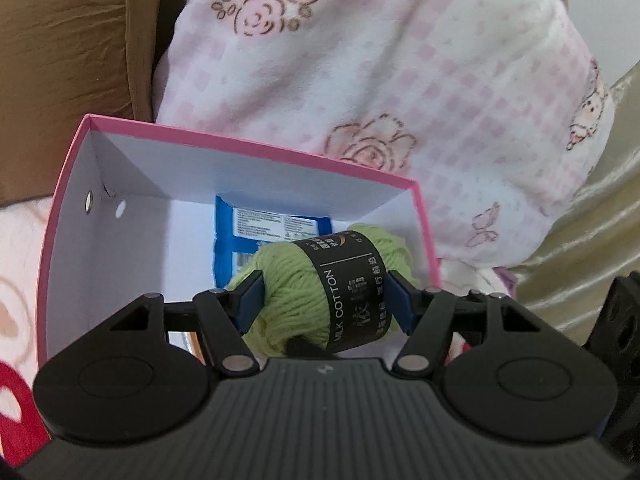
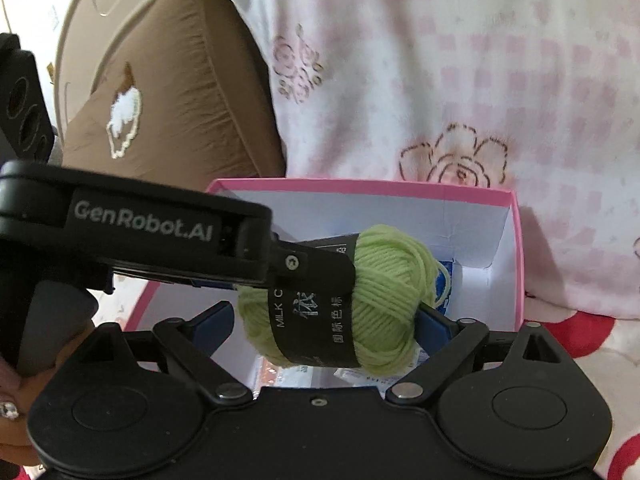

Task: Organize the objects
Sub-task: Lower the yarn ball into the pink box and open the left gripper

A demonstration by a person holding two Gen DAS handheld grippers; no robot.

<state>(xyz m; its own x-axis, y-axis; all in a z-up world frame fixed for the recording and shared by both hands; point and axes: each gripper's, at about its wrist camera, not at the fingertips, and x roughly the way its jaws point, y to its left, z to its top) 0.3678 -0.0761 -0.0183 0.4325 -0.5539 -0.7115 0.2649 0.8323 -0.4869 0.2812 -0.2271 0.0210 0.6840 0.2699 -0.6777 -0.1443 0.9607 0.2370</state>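
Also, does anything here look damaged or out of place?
Yes: the brown cushion behind the pink box appears torn, and white stuffing shows through the hole.

The yarn ball point(image 1: 320, 292) hid most of the blue packet point(image 1: 272, 226) lying in the box point(image 1: 256, 148) beyond the left tongs point(image 1: 324, 298); its small print was unreadable. From the right wrist, the left tongs' body covered the yarn's near left side and the box's left wall. Packets point(image 2: 360, 378) below the yarn, between the right tongs point(image 2: 326, 322), were too blurred to identify. The pillow point(image 1: 60, 60) was cut off by the frame edge.
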